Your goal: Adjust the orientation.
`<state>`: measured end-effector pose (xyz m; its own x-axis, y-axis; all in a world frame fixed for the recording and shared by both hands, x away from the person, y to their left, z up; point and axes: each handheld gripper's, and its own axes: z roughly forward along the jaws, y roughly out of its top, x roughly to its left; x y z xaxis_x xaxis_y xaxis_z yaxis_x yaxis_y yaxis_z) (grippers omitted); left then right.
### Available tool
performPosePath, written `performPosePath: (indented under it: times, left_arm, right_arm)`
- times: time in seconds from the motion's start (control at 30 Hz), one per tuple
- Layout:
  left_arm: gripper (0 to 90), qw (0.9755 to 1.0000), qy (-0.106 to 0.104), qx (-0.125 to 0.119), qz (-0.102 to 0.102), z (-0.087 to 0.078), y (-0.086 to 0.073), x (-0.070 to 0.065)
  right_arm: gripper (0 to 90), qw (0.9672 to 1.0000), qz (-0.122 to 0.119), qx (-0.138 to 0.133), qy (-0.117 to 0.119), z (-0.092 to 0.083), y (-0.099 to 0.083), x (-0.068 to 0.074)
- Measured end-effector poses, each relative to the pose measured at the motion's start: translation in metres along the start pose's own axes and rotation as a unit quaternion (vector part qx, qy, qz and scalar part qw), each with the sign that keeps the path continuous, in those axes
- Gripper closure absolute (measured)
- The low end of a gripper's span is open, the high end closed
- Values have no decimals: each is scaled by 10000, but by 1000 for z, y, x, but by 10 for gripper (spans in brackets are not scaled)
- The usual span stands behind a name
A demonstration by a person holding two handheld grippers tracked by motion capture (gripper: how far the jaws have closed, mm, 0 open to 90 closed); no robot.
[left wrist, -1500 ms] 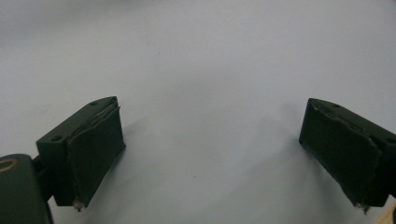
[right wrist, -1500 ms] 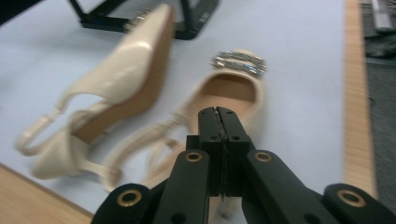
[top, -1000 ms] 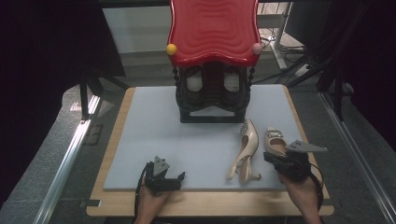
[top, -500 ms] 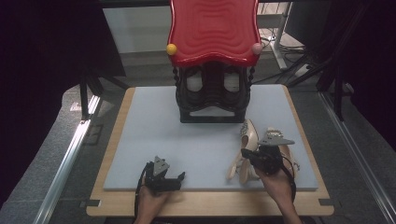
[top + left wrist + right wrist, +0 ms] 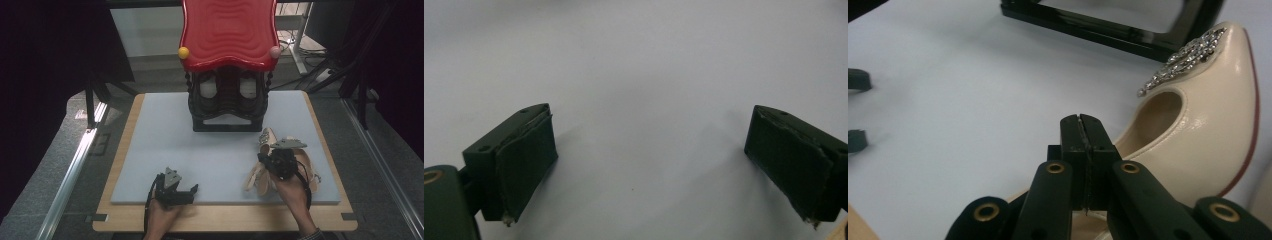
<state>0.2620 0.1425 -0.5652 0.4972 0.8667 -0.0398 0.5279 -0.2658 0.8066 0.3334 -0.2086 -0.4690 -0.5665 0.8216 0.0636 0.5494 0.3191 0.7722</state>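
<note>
Right gripper (image 5: 1083, 125) jaws fully closed, pads pressed together with nothing visible between them, tip over the rim of the cream pointed-toe shoe with rhinestone trim (image 5: 1198, 125). Shoe lies on its side on the pale blue-grey surface (image 5: 200, 145), right of centre, in front of the black rack with red wavy top (image 5: 227, 100). Left gripper (image 5: 649, 165) jaws wide apart, empty, near the front edge.

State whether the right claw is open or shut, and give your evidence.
Shut. In the right gripper view the right claw has its two black jaws pressed flat together, nothing visible between them, beside the cream shoe.
</note>
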Motion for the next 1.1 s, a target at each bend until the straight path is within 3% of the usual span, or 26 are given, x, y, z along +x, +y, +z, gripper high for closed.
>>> performPosePath:
  times: [0.3, 0.47, 0.8, 1.1]
  left_arm:
    - [58, 10000, 0, 0, 0, 0, 0, 0]
    - [57, 10000, -3, 0, -15, 0, 0, 0]
    - [57, 10000, -3, -3, -11, 0, 0, 0]
    - [57, 10000, -2, 1, -27, 0, 0, 0]
  right_arm:
    - [893, 9989, 234, 76, -394, -17, 3, -20]
    - [881, 9982, 449, 22, -392, -29, 1, -32]
    - [810, 9978, 511, -94, -417, -51, 5, -46]
    - [750, 9951, 607, -5, -785, -72, 7, -80]
